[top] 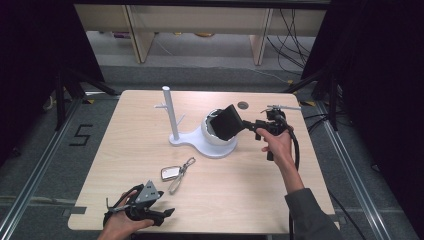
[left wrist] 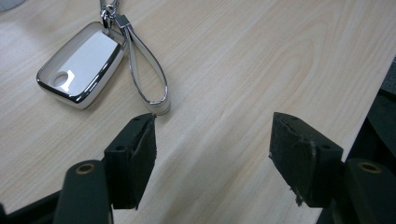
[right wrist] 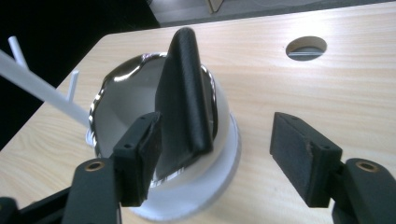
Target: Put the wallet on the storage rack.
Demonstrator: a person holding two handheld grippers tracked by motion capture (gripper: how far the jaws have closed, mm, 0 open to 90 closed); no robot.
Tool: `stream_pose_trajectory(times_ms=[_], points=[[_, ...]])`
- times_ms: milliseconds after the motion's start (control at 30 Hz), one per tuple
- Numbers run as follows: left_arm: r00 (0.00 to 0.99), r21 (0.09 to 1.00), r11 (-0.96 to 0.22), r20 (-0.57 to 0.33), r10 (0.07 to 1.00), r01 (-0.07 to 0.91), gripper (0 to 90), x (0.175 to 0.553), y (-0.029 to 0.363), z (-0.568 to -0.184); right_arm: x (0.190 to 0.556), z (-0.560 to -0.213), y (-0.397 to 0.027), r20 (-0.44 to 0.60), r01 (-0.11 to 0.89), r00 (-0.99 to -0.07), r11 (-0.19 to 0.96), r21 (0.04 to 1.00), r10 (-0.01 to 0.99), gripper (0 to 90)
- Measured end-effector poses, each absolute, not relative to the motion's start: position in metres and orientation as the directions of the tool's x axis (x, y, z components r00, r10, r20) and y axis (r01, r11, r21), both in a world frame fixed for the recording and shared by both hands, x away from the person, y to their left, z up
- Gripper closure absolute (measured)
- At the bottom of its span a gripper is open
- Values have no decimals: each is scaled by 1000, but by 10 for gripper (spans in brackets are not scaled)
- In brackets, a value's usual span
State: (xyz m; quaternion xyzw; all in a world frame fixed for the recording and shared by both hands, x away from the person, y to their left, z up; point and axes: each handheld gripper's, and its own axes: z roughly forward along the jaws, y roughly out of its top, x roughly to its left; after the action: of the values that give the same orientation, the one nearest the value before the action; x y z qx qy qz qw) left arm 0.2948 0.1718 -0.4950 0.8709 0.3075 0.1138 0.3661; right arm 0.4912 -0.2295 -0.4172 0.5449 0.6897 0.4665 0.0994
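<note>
The black wallet point(right wrist: 184, 93) stands on edge in the white bowl point(top: 218, 137), just ahead of the released right gripper point(right wrist: 215, 154), its long axis upright, nearer that hand.

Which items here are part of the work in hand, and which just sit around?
In use:
- black leather wallet, standing in the bowl
- white chrome-rimmed bowl
- right gripper, open

Lying about:
- silver key fob with strap
- white pegged stand post
- left gripper, open
</note>
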Motion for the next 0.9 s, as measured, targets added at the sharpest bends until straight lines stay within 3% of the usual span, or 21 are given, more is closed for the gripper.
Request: stream_pose_trajectory(times_ms=[400,900], points=[[780,717,-536,-18,625,446,306,296,175,-495,426,-420,-225,284,628,-469,89,773,836,287],[769,716,-525,-25,639,460,290,299,176,-494,371,-464,-207,278,649,-536,178,740,797,294]])
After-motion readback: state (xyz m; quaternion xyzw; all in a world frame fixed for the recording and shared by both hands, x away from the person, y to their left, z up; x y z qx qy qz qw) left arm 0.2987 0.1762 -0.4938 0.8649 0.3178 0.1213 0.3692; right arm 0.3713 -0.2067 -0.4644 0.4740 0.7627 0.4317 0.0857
